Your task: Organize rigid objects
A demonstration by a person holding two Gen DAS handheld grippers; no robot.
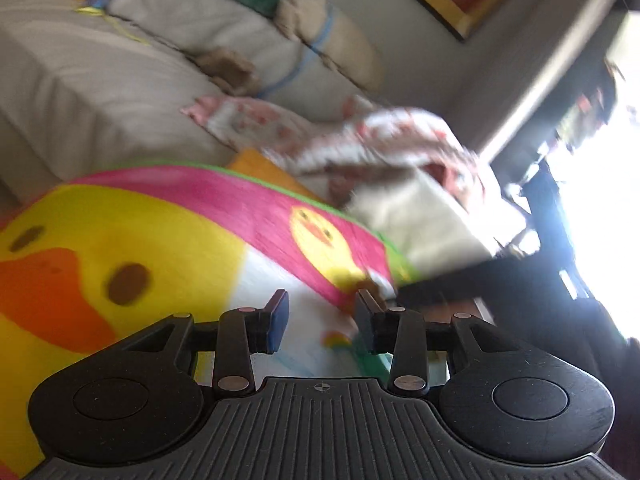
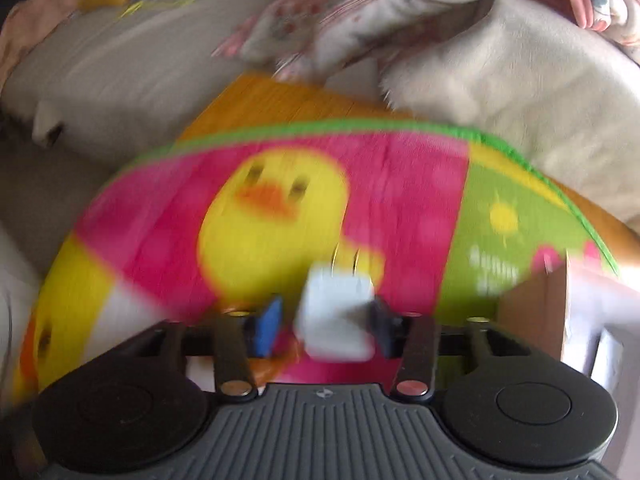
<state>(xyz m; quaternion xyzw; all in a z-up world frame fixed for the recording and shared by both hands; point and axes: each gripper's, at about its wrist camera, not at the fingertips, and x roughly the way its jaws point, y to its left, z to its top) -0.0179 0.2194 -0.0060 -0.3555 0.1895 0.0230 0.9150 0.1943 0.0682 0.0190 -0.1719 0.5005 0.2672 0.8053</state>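
A white charger plug [image 2: 336, 314], blurred, lies on the bright duck-print mat [image 2: 280, 208] with its metal prongs pointing away from me. My right gripper [image 2: 326, 322] straddles it. The dark right finger touches the plug's side, while a thin strip of mat shows between the blue left pad [image 2: 269, 325] and the plug. In the left wrist view, my left gripper [image 1: 322, 312] hovers over the near part of the same mat [image 1: 168, 220], jaws apart with nothing between them.
The mat covers an orange tabletop [image 2: 272, 100]. A cardboard box flap [image 2: 536, 312] rises at the mat's right edge. Grey sofa cushions [image 1: 100, 80] and a floral cloth [image 2: 360, 12] lie behind. A bright window [image 1: 600, 184] glares at the right.
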